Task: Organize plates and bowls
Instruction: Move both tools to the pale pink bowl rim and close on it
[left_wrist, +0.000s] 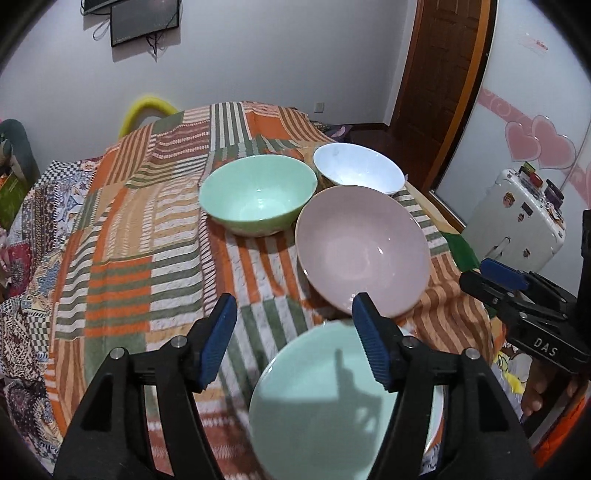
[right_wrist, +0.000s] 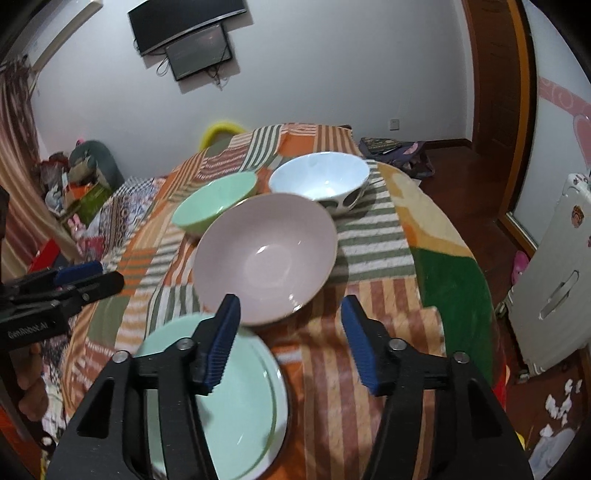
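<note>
A pale green plate (left_wrist: 325, 402) (right_wrist: 236, 406) lies on a white plate (right_wrist: 283, 402) at the near edge of the cloth-covered table (left_wrist: 122, 280). Just beyond it sits a pink bowl (left_wrist: 364, 251) (right_wrist: 266, 254), its near rim over the plate's far edge. A green bowl (left_wrist: 258, 194) (right_wrist: 214, 201) and a white bowl (left_wrist: 358, 171) (right_wrist: 321, 181) stand farther back. My left gripper (left_wrist: 295, 339) hangs open above the plate's left side, with nothing between its pads. My right gripper (right_wrist: 291, 345) is open above the plate's right side, also holding nothing.
A white suitcase (left_wrist: 517, 218) (right_wrist: 554, 280) with stickers stands on the floor to the right, near a wooden door (left_wrist: 443, 66). A yellow chair back (left_wrist: 147, 109) rises behind the table. Boxes and clutter (right_wrist: 77, 188) fill the left corner.
</note>
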